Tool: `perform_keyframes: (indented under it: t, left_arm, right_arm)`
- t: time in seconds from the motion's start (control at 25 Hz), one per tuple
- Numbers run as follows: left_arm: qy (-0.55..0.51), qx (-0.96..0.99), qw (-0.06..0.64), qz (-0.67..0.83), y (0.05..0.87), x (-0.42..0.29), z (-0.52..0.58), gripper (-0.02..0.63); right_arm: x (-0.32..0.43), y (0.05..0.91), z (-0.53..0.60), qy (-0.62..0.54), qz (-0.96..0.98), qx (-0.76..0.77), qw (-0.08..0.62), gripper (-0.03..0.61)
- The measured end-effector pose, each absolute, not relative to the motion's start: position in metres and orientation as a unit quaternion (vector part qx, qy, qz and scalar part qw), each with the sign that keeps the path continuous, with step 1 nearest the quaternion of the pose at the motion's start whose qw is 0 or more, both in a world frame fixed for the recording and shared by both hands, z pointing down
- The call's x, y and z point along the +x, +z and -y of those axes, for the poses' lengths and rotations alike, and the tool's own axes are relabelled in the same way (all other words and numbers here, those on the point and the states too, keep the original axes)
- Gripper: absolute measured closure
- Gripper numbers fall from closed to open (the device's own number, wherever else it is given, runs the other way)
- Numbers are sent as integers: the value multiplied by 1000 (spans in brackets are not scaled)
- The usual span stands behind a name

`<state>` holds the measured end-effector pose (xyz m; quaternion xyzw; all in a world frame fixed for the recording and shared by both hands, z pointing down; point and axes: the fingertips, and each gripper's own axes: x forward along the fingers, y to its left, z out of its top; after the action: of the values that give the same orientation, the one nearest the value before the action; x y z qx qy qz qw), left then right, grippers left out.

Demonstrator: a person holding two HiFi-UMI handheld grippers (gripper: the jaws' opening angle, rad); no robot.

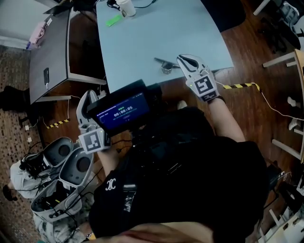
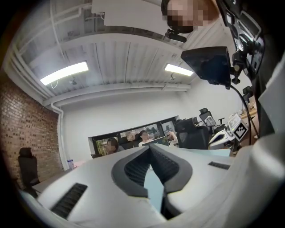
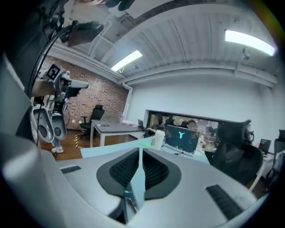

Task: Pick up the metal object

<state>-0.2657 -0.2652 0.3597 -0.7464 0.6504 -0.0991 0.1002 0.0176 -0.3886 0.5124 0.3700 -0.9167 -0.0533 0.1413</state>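
The metal object (image 1: 166,65) lies on the near part of the pale blue table (image 1: 142,38), its thin handle pointing left, and my right gripper (image 1: 184,59) rests just beside it on its right, tips toward it, jaws a narrow slit apart with the tabletop showing through the gap. My left gripper (image 1: 88,97) hangs well apart from all that, off the table's near edge and beside the lit screen (image 1: 124,111), its jaws pressed together at the tips. At the table's far end stand a white cup (image 1: 126,7) and a green strip (image 1: 113,20).
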Motion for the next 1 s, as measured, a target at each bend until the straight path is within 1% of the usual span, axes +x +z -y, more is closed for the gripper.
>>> perform_keyframes:
  t: [0.12, 0.2, 0.36, 0.52, 1.0]
  left_arm:
    - [-109, -746, 95, -650, 362, -272, 261, 604]
    - [-115, -745, 89, -651, 366, -279, 263, 604]
    - [-128, -747, 79, -648, 366, -294, 285, 604]
    - [-137, -749, 81, -643, 367, -294, 293, 604]
    - [-140, -745, 91, -646, 368, -293, 292, 604]
  right_arm:
    - [-14, 561, 377, -71, 925, 315, 201, 534]
    - [-32, 600, 377, -89, 922, 281, 251, 446]
    - [-62, 663, 391, -107, 906, 236, 334, 402]
    - [-65, 697, 399, -81, 898, 237, 361, 390]
    - [-67, 739, 410, -106, 875, 224, 415, 393]
